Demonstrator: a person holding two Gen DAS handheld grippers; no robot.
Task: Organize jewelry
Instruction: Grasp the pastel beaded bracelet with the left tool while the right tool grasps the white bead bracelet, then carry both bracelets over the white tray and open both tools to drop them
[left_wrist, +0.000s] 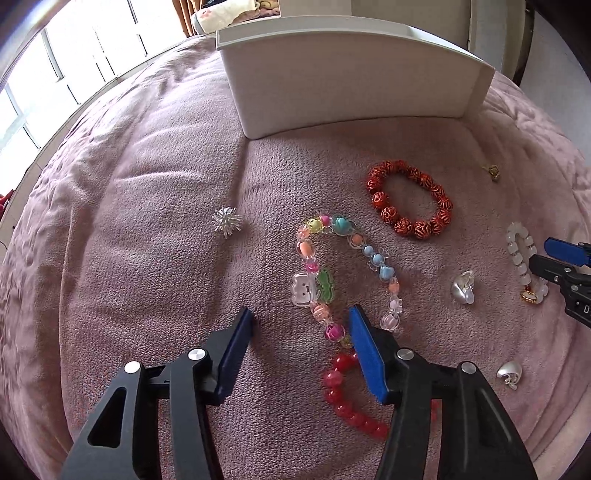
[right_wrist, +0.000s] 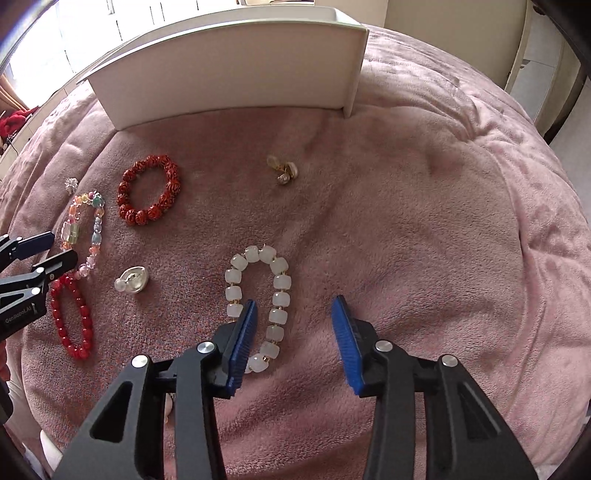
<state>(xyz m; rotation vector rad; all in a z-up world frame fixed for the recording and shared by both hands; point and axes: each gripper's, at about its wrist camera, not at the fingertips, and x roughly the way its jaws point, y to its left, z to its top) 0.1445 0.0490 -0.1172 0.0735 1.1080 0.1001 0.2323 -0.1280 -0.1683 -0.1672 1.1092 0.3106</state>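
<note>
Both tongs are spread wide with nothing pinched. The left gripper (left_wrist: 301, 325) is hung over the multicolored bead bracelet (left_wrist: 347, 266), the right gripper (right_wrist: 293, 314) over the white bead bracelet (right_wrist: 258, 306), all well in front of the white tray (right_wrist: 229, 77). Honestly, beads could be snagged in the plush pink blanket (right_wrist: 424, 221), or the glossy red bracelet (left_wrist: 345, 395) dragged along, since it's touched by the multicolored one.

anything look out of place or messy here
All the jewelry lies loose on the pink blanket, none visibly in the white box, whose inside is hidden. The colorful bead strand lies open and kinked, its end overlapping the red bracelet. Nothing looks broken. Both grippers hover open.
</note>
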